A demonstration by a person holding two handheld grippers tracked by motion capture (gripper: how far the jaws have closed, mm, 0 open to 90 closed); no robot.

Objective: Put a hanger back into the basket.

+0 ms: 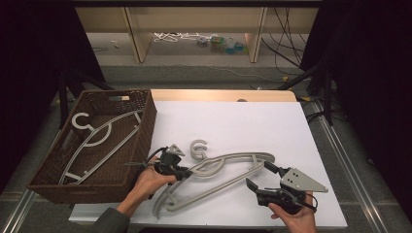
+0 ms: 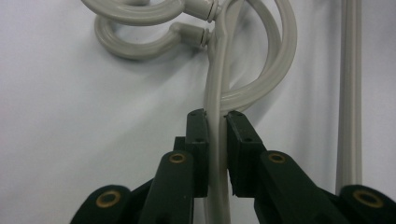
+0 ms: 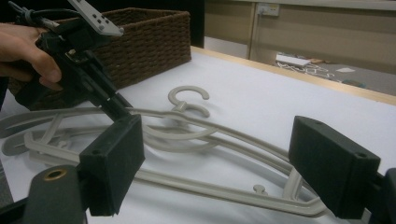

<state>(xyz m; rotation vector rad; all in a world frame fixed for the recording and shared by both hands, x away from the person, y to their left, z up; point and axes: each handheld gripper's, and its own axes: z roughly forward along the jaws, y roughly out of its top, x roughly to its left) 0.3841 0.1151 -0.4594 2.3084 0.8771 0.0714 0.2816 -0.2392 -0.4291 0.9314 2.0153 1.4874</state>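
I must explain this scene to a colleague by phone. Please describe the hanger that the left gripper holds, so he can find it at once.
Start at the brown wicker basket on the white table. On the table to its right lie stacked grey hangers; the top hanger is pinched in the left gripper. Unlike the basket hanger, it lies outside, gripped.

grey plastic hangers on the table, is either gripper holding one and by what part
The left gripper is shut on a grey plastic hanger, clamping its upper arm just below the hook. The right gripper is open around the hangers' far end, holding nothing.
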